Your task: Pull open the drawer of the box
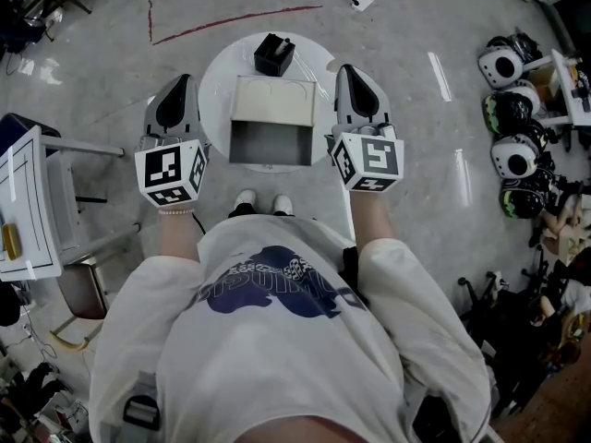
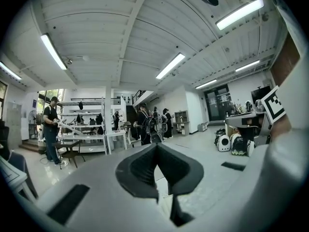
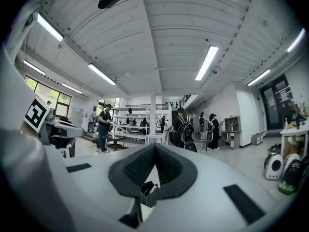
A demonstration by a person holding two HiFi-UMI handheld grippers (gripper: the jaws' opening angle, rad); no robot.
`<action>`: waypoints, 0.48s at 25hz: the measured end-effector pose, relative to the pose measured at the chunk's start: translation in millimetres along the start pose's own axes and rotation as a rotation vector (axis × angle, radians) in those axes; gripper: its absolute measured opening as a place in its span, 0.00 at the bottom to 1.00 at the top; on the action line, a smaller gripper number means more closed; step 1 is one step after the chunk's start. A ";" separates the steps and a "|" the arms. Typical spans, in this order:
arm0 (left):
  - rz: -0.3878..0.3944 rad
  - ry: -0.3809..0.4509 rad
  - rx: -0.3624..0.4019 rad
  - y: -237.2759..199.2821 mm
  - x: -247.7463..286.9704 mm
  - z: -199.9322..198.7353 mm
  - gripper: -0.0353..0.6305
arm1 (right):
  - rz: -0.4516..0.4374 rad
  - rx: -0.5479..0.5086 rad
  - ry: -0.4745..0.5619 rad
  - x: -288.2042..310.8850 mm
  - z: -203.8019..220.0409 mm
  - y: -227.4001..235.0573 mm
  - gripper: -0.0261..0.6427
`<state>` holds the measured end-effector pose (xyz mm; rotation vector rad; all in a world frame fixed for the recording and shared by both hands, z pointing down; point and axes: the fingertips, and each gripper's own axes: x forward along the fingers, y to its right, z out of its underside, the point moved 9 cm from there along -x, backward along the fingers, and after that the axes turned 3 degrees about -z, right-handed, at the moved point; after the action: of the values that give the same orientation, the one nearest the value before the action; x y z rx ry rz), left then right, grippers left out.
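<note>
1. The pale beige rectangular box [image 1: 272, 101] sits in the middle of the round white table [image 1: 217, 81]. Its grey drawer [image 1: 271, 144] looks already drawn out toward the person, with its front close to the table's near rim. A further pull could, I judge, slide the drawer off its runners or tip the box forward.
2. The left gripper [image 1: 182, 79] and right gripper [image 1: 349, 68] hang at either side of the box, apart from it, both clenched on nothing. With the jaws together, neither can take hold of the drawer front, so a nudge would only push it.
3. Nothing braces the box, so a one-sided tug would likely drag or twist it across the smooth top.
4. The small black open-topped holder [image 1: 273, 53] stands just behind the box. A backward shove could knock it off the far edge.
</note>
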<state>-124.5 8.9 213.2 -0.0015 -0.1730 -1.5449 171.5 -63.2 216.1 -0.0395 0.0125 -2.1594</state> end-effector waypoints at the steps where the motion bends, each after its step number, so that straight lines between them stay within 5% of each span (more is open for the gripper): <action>1: 0.000 -0.001 0.001 -0.6 0.8 0.3 0.06 | 0.003 -0.010 -0.009 1.1 0.6 -0.8 0.03; 12: -0.011 -0.003 0.012 -9.0 0.8 -5.2 0.06 | -0.012 -0.059 -0.040 9.2 -2.4 -8.5 0.03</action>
<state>-132.8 7.3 207.2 0.0069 -0.1849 -1.5549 159.3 -66.2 214.2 -0.1164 0.0529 -2.1690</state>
